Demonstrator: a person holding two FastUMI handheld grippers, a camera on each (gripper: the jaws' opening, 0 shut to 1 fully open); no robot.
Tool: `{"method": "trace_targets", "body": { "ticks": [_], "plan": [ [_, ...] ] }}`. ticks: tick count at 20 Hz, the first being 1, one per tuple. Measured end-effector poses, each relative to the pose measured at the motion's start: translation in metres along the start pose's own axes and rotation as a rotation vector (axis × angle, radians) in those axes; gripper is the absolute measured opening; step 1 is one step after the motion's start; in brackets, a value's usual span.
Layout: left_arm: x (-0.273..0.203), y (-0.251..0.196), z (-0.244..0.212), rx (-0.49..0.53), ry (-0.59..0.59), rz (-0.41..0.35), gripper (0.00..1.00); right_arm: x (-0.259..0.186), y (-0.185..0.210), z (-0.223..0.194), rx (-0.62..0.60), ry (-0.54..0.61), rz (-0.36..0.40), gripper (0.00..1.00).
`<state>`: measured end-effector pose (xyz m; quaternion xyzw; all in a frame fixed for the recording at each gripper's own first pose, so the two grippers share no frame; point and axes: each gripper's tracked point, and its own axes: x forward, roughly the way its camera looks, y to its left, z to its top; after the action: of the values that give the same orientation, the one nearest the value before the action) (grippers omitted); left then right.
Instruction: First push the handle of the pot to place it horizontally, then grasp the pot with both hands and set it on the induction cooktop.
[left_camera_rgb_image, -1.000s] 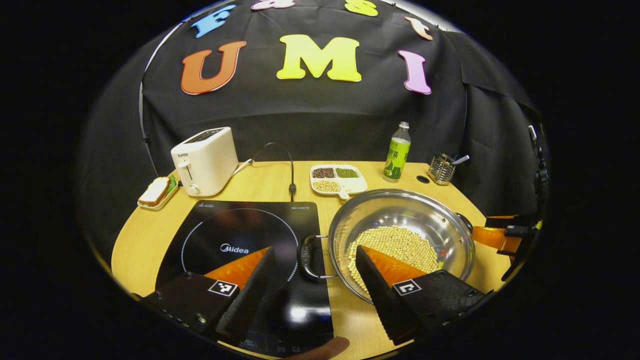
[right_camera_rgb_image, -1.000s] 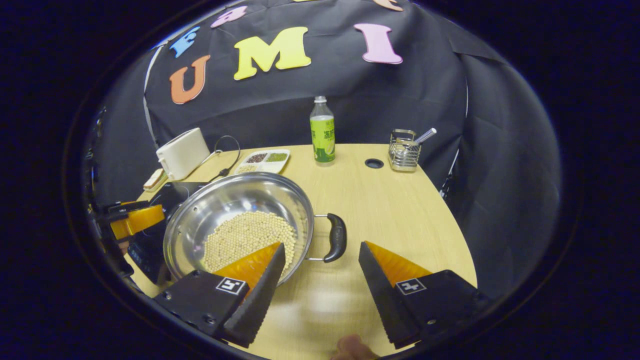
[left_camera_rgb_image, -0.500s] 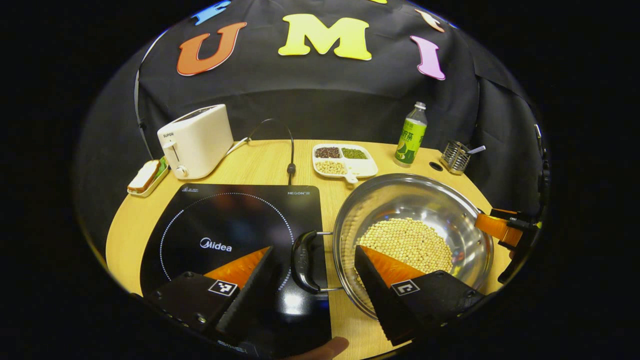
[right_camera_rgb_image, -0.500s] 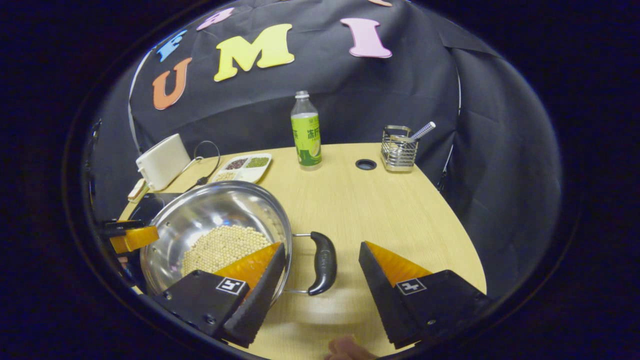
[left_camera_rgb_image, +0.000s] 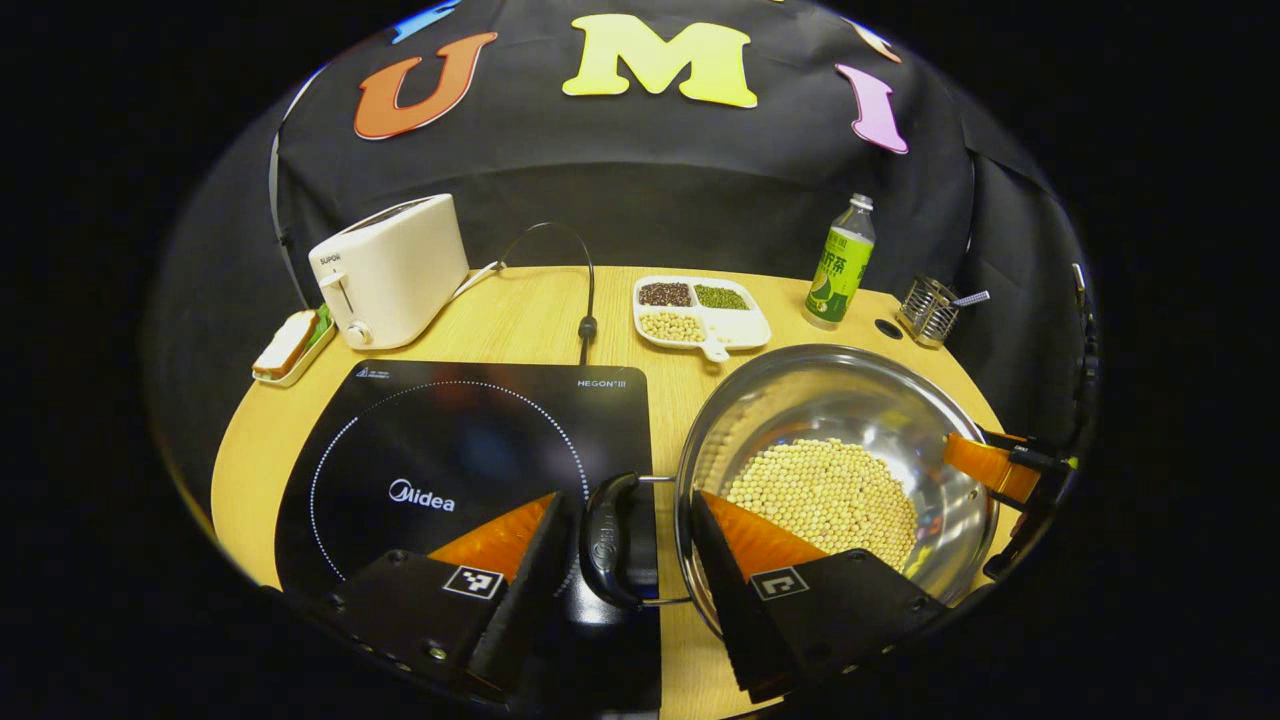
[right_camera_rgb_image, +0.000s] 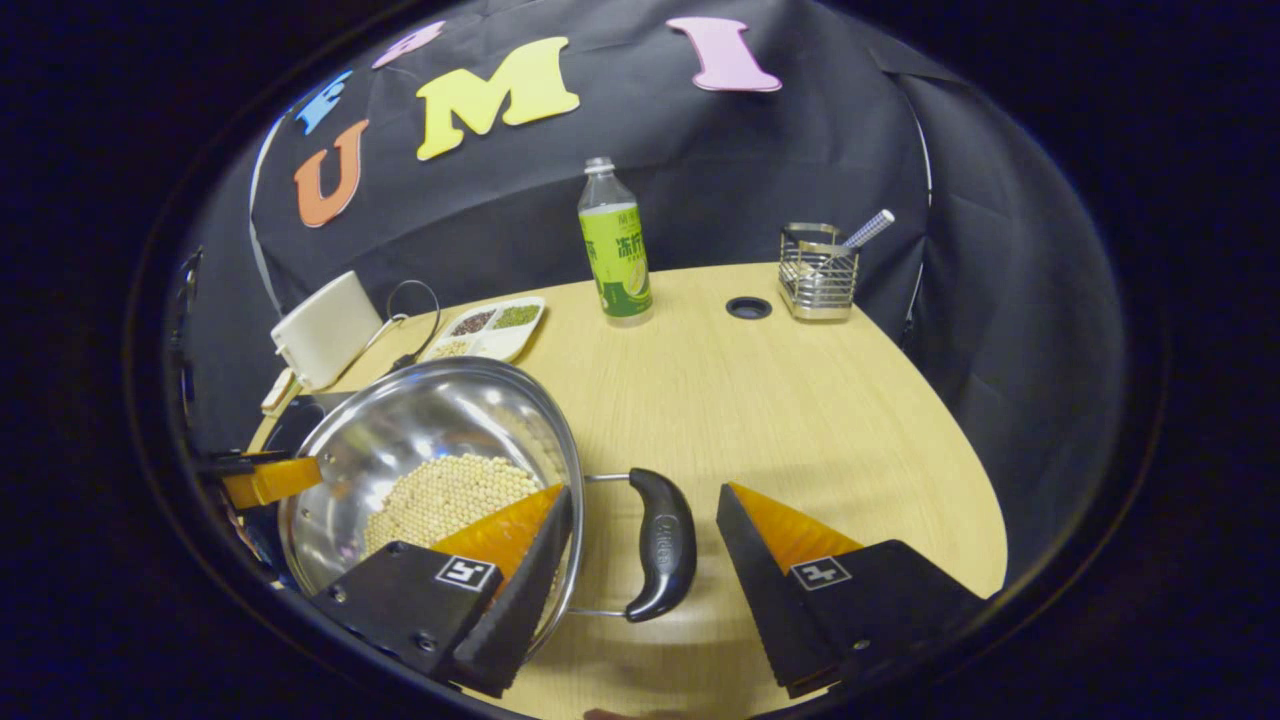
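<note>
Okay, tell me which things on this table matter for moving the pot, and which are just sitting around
For the job:
- pot of beans
- its two black handles
- induction cooktop
- left gripper and right gripper, both open

Just lying about:
- toaster
- sandwich tray
- divided bean dish
- green bottle
- wire caddy

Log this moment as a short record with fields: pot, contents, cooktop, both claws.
pot: steel, on the table, right of the cooktop
contents: pale beans
cooktop: black, bare
left claw: open, straddling the pot's left handle
right claw: open, straddling the right handle
</note>
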<state>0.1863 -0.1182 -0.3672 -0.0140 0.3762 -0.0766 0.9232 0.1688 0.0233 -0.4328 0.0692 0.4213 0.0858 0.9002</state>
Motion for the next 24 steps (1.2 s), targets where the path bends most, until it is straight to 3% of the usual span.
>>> {"method": "trace_targets", "body": {
  "ticks": [1, 2, 4, 5, 6, 7, 8, 9, 19, 24],
  "plan": [
    [0.000, 0.000, 0.000, 0.013, -0.007, 0.000, 0.72, 0.000, 0.003, -0.003, 0.010, 0.012, 0.014, 0.90],
    [-0.002, 0.000, 0.000, 0.014, -0.008, 0.000, 0.60, -0.003, 0.006, -0.004, 0.019, 0.010, 0.031, 0.80],
    [-0.002, -0.002, 0.001, 0.000, -0.013, -0.001, 0.58, -0.001, 0.004, -0.007, 0.012, 0.021, 0.019, 0.65],
    [-0.002, -0.003, 0.000, -0.002, -0.013, -0.005, 0.58, -0.008, 0.003, -0.006, 0.008, 0.022, 0.016, 0.64],
    [-0.003, -0.004, -0.001, 0.004, -0.013, -0.007, 0.47, -0.009, 0.002, -0.006, 0.010, 0.022, 0.014, 0.64],
    [-0.005, -0.007, -0.002, 0.008, -0.015, -0.010, 0.57, -0.010, -0.001, -0.008, 0.010, 0.021, 0.009, 0.64],
    [-0.008, -0.010, -0.004, 0.010, -0.013, -0.011, 0.46, -0.013, -0.003, -0.007, 0.010, 0.019, 0.005, 0.63],
    [-0.011, -0.013, -0.004, 0.013, -0.017, -0.013, 0.55, -0.019, -0.004, -0.007, 0.003, 0.011, 0.000, 0.63],
    [-0.063, -0.030, 0.022, 0.019, -0.119, -0.038, 0.55, -0.087, -0.007, 0.018, -0.032, -0.082, -0.031, 0.63],
    [-0.093, -0.019, 0.043, 0.020, -0.171, -0.034, 0.55, -0.113, 0.012, 0.036, -0.012, -0.077, -0.026, 0.64]
  ]
}}
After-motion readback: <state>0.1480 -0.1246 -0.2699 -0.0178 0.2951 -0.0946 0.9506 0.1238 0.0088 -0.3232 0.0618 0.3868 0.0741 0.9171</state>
